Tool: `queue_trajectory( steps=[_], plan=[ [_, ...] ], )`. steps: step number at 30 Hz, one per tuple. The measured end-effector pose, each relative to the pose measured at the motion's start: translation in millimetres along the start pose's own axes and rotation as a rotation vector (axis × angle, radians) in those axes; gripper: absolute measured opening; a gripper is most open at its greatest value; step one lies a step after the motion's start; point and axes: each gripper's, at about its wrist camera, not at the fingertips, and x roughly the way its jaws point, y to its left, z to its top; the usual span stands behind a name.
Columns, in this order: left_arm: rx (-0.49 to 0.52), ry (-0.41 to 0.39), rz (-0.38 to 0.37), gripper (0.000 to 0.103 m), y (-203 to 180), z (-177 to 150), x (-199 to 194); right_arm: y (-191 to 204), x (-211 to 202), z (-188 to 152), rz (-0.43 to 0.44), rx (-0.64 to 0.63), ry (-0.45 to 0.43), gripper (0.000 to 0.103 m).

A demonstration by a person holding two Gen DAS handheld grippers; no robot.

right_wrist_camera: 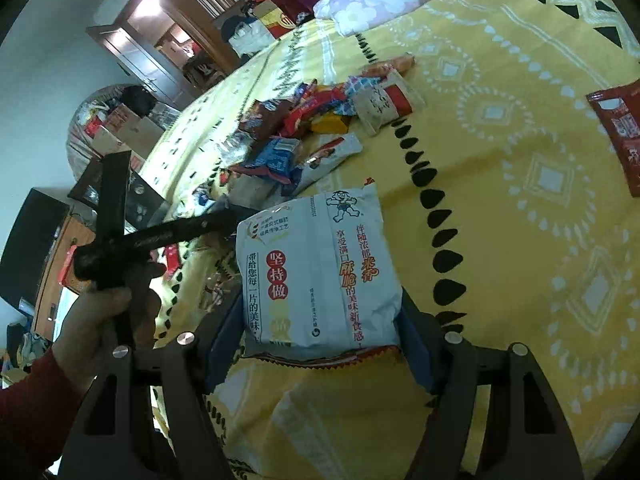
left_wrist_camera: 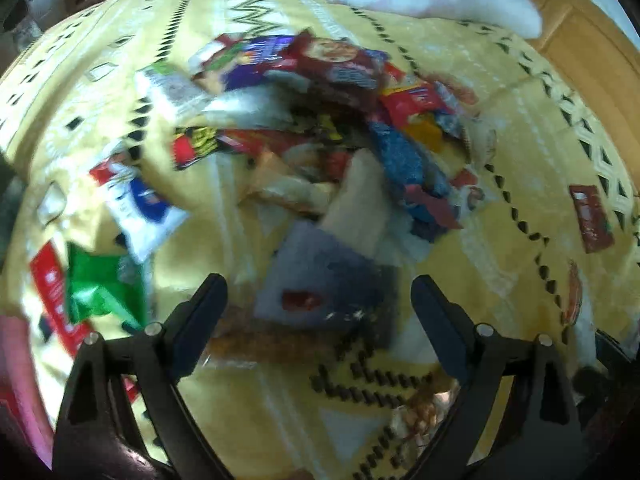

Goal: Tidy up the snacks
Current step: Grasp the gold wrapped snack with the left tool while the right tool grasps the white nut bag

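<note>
Gripping a white snack bag (right_wrist_camera: 316, 276), the right gripper (right_wrist_camera: 320, 344) hovers; left gripper (left_wrist_camera: 320, 312) jaws gape over the snack pile (left_wrist_camera: 320, 128).

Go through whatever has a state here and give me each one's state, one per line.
Left gripper: open, empty, over the snacks.
Right gripper: shut on the white snack bag.
White snack bag: sealed, puffy, lifted off the bedspread.
Snack pile: jumbled, unsorted.
Red packet: lying flat, apart.

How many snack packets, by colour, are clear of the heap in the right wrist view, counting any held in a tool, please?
white packet, clamped in the right tool: 1
dark red packet, lying at the right edge: 1
Total: 2
The heap itself is too jumbled to count.
</note>
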Motion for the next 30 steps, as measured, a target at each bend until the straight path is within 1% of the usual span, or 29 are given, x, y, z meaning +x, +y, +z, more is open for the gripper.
queue_trajectory(
  steps=[1, 3, 4, 5, 6, 7, 8, 10, 12, 16, 17, 19, 21, 23, 25, 27, 28, 29, 30],
  plan=[
    [0.010, 0.006, -0.052, 0.084, -4.9, -2.9, -1.7, 1.3, 0.9, 0.3, 0.004, -0.002, 0.002, 0.075],
    [0.060, 0.039, -0.253, 0.075, -22.3, -13.5, -14.7, 0.5, 1.2, 1.0, 0.010, 0.003, -0.001, 0.075],
    [0.074, 0.050, -0.333, 0.064, -28.0, -19.0, -21.4, -0.9, -0.2, 1.3, 0.009, 0.008, -0.007, 0.075],
    [0.088, 0.054, -0.412, 0.060, -34.0, -29.2, -33.3, -1.5, -1.4, 1.7, 0.012, 0.011, -0.012, 0.075],
    [0.092, 0.052, -0.433, 0.060, -35.5, -36.2, -40.7, -1.4, -3.2, 1.7, 0.014, 0.012, -0.019, 0.075],
    [0.088, 0.046, -0.437, 0.060, -34.2, -43.5, -47.4, -1.0, -4.1, 1.6, 0.015, 0.010, -0.024, 0.075],
    [0.086, 0.037, -0.411, 0.060, -31.7, -50.7, -53.8, -0.7, -5.6, 0.9, 0.015, 0.010, -0.028, 0.075],
    [0.106, 0.013, -0.321, 0.060, -28.3, -62.9, -64.8, -0.8, -7.5, -0.4, 0.018, 0.011, -0.033, 0.075],
    [0.154, 0.011, -0.263, 0.060, -30.4, -72.3, -69.8, -0.9, -8.6, -1.9, 0.018, 0.012, -0.036, 0.075],
    [0.310, 0.020, -0.162, 0.061, -41.9, -74.6, -61.4, 0.9, -9.2, -5.4, 0.022, 0.005, -0.031, 0.075],
    [0.345, 0.017, -0.152, 0.062, -45.0, -70.1, -55.9, 1.1, -9.2, -5.8, 0.023, 0.005, -0.031, 0.075],
    [0.389, 0.012, -0.162, 0.062, -50.0, -64.3, -49.2, 0.8, -9.0, -6.0, 0.022, 0.007, -0.031, 0.075],
    [0.427, 0.025, -0.169, 0.063, -53.8, -61.7, -38.4, 0.9, -8.1, -5.8, 0.021, 0.008, -0.030, 0.075],
    [0.453, 0.060, -0.147, 0.063, -55.4, -63.5, -21.4, 1.7, -6.1, -5.6, 0.019, 0.005, -0.023, 0.075],
    [0.449, 0.097, -0.136, 0.061, -53.5, -65.7, -5.9, 1.9, -4.2, -5.6, 0.021, 0.004, -0.019, 0.075],
    [0.428, 0.072, -0.143, 0.061, -52.9, -67.2, -5.2, 2.0, -1.9, -6.3, 0.021, 0.006, -0.014, 0.075],
    [0.418, 0.062, -0.142, 0.060, -53.1, -67.6, -6.1, 2.0, -1.2, -6.5, 0.021, 0.007, -0.013, 0.075],
    [0.410, 0.053, -0.143, 0.056, -53.1, -68.8, -7.4, 2.1, -0.4, -6.9, 0.021, 0.007, -0.013, 0.075],
    [0.392, 0.046, -0.146, 0.056, -51.8, -69.1, -8.5, 1.9, 0.2, -6.9, 0.021, 0.008, -0.014, 0.075]
  ],
)
